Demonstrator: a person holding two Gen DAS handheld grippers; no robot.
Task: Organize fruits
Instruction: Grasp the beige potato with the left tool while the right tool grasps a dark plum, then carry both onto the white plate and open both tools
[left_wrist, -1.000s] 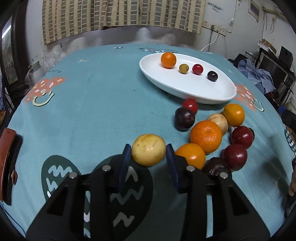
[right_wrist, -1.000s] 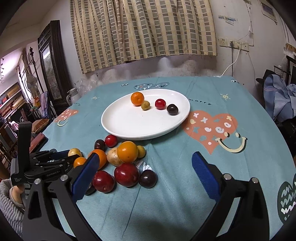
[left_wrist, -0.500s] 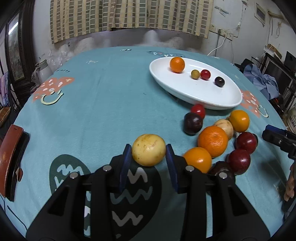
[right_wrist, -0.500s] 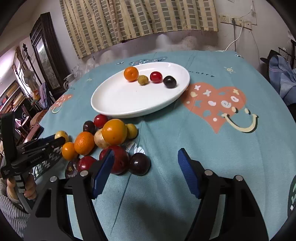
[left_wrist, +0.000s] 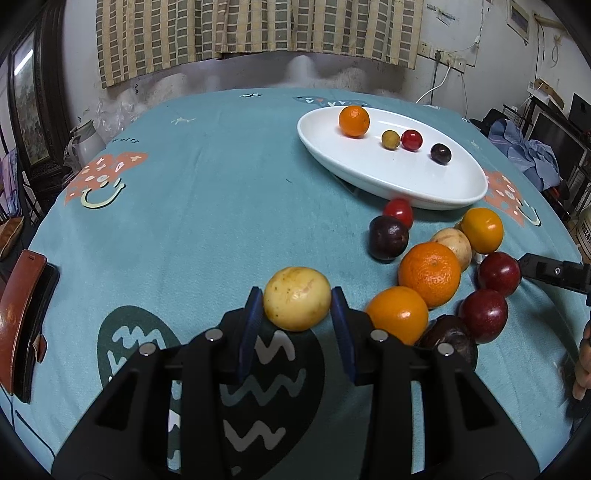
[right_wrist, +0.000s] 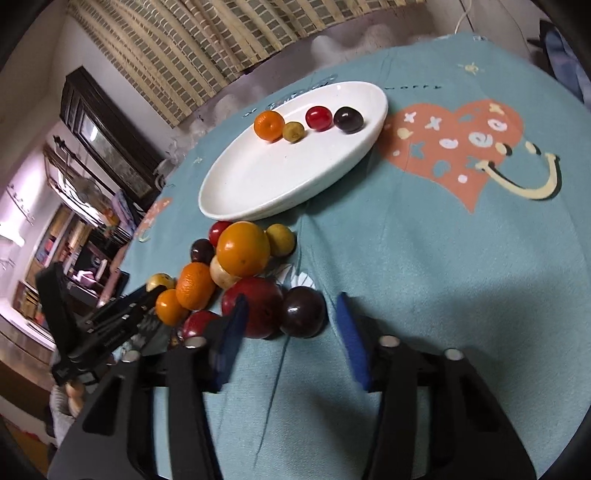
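Left gripper (left_wrist: 297, 308) grasps a yellow fruit (left_wrist: 297, 298) by the pile's left edge, right gripper (right_wrist: 291, 328) spread around a dark plum (right_wrist: 302, 312); plate (left_wrist: 388, 177) holds four fruits.

White plate (left_wrist: 388, 177); teal tablecloth (left_wrist: 207, 206) (coral smiley hearts); speckled yellow fruit (left_wrist: 297, 298); blue pads (left_wrist: 252, 321).

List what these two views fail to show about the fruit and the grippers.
- Left wrist view: dark fruit half hidden behind the left gripper, shut on the yellow fruit.
- Right wrist view: red fruit partly hidden by the open right gripper; motion blur softens everything.
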